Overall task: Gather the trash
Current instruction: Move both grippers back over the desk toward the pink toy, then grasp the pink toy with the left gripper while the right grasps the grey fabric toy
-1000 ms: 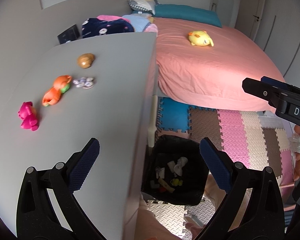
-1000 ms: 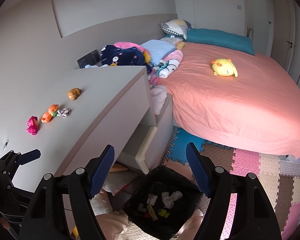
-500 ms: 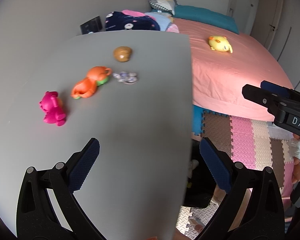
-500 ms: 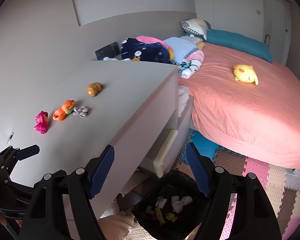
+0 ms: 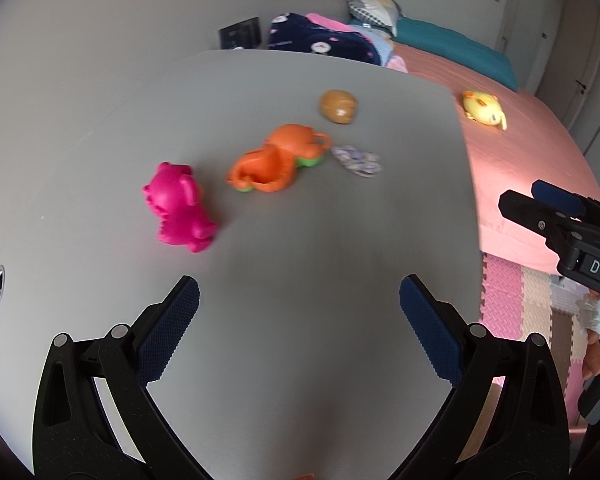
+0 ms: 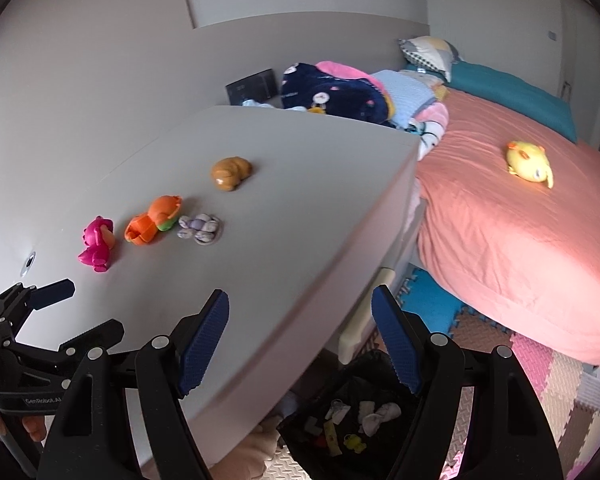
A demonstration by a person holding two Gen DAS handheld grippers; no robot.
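A crumpled pale purple wrapper (image 5: 358,160) lies on the grey desk (image 5: 300,280), next to an orange toy (image 5: 280,158); it also shows in the right wrist view (image 6: 200,229). My left gripper (image 5: 300,326) is open and empty over the desk, short of the toys. My right gripper (image 6: 300,340) is open and empty over the desk's right edge. A black trash bin (image 6: 352,420) with several scraps stands on the floor below it.
A pink toy (image 5: 180,208), a brown toy (image 5: 339,107) sit on the desk. A bed with a pink sheet (image 6: 520,232), a yellow plush (image 6: 528,164) and piled clothes (image 6: 340,92) is to the right. Foam mats (image 6: 540,380) cover the floor.
Both grippers moved left and forward from above the bin toward the desk. The left gripper is now fully over the desktop, closer to the toys. Both stay open.
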